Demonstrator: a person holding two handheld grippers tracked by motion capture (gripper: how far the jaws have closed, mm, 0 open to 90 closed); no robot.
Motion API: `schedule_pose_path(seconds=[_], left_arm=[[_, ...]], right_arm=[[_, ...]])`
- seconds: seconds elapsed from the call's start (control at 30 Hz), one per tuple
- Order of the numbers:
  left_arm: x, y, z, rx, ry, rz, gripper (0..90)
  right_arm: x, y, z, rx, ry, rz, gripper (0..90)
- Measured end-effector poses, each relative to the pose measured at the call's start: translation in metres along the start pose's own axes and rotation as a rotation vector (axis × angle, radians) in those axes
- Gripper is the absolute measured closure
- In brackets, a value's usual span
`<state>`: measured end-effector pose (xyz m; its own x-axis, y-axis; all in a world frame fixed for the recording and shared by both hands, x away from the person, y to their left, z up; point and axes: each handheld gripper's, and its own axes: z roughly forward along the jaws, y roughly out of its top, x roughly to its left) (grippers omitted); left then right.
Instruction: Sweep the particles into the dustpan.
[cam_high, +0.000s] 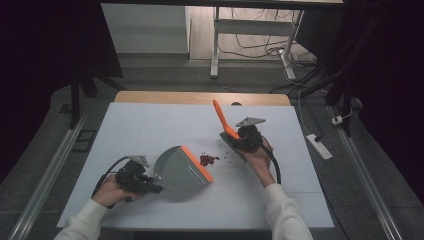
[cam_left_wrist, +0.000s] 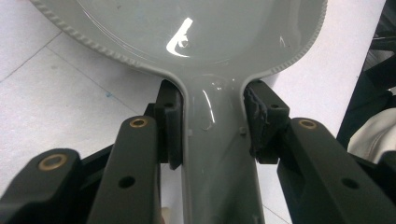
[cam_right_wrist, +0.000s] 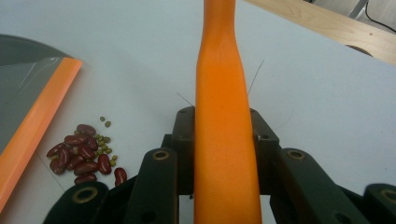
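Observation:
A grey dustpan (cam_high: 177, 172) with an orange lip (cam_high: 196, 163) lies flat on the white table. My left gripper (cam_high: 150, 186) is shut on its grey handle (cam_left_wrist: 215, 140), both pads pressing the handle's sides. A small heap of red beans (cam_high: 209, 159) with some green ones lies just off the lip, also seen as red beans (cam_right_wrist: 84, 156) beside the orange lip (cam_right_wrist: 35, 126). My right gripper (cam_high: 235, 137) is shut on an orange brush handle (cam_right_wrist: 224, 130) that slants up and away; the brush (cam_high: 221, 120) rests to the right of the beans.
A few stray beans (cam_high: 227, 160) lie scattered between the heap and the brush. The table's wooden far edge (cam_high: 200, 97) runs behind. A desk frame and cables (cam_high: 260, 45) stand on the floor beyond, and a power strip (cam_high: 320, 146) lies at the right.

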<state>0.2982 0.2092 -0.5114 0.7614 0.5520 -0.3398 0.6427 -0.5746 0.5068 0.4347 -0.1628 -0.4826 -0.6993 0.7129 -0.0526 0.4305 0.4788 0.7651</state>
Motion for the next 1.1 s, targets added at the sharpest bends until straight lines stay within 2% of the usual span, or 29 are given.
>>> schedule_pose_path(seconds=[0.17, 0.6, 1.1], left_arm=[[-0.002, 0.0, 0.0, -0.003, -0.008, 0.005, 61.5], [-0.002, 0.001, 0.004, 0.027, -0.011, 0.016, 61.5], [-0.002, 0.002, 0.006, 0.032, -0.012, 0.017, 61.5]], right_arm=[[0.002, -0.001, 0.005, 0.013, 0.0, -0.004, 70.0], [0.01, -0.002, 0.015, 0.048, 0.002, -0.033, 70.0], [0.02, 0.0, 0.019, 0.05, 0.028, -0.056, 70.0]])
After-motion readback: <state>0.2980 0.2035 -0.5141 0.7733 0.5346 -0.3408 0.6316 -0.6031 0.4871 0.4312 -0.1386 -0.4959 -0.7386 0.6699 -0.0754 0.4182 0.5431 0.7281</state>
